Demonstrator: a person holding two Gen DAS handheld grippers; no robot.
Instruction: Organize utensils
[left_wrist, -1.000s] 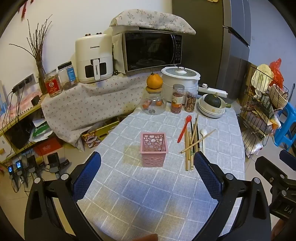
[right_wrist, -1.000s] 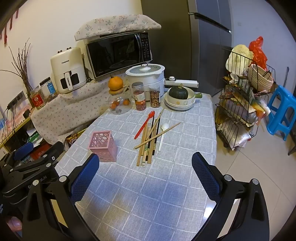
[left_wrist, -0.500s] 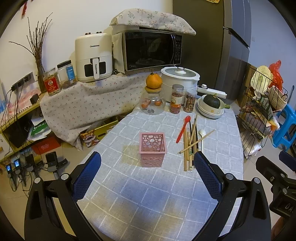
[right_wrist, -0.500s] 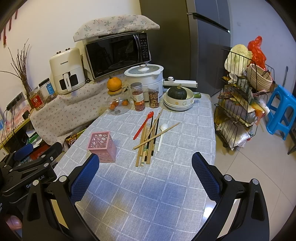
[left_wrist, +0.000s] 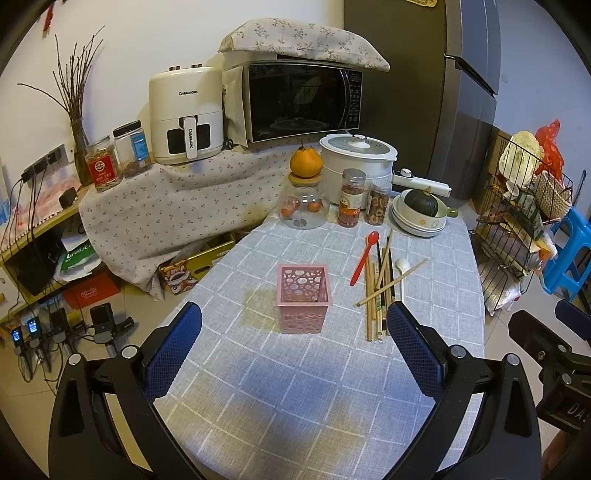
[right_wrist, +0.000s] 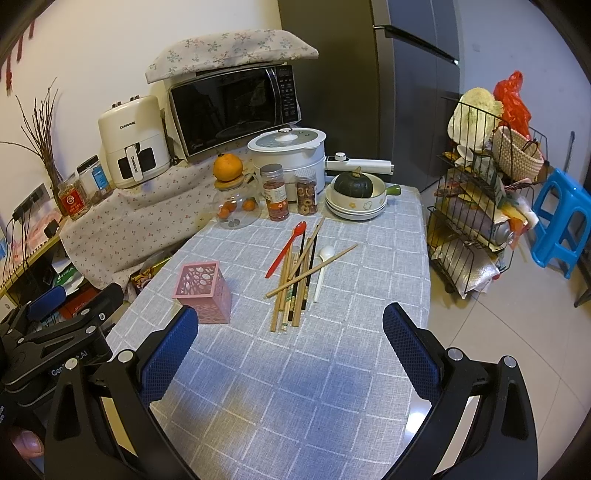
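Note:
A pink perforated holder (left_wrist: 303, 296) stands empty and upright on the grey checked tablecloth (left_wrist: 280, 398). To its right lies a loose pile of wooden and dark chopsticks (left_wrist: 380, 291), a red spoon (left_wrist: 364, 257) and a white spoon (left_wrist: 402, 271). In the right wrist view the holder (right_wrist: 205, 290) is at the left and the chopsticks (right_wrist: 297, 280), red spoon (right_wrist: 286, 248) and white spoon (right_wrist: 322, 267) are ahead. My left gripper (left_wrist: 293, 345) is open and empty, in front of the holder. My right gripper (right_wrist: 290, 343) is open and empty, in front of the pile.
At the table's far end stand a glass jar with an orange (left_wrist: 304, 192), two snack jars (left_wrist: 351, 197), a white cooker (left_wrist: 356, 162) and stacked bowls with a green squash (left_wrist: 421, 214). A wire rack (right_wrist: 480, 210) and blue stool (right_wrist: 561, 221) stand right of the table.
Both grippers have drifted slightly; the view has shifted a little. Nothing on the table has moved.

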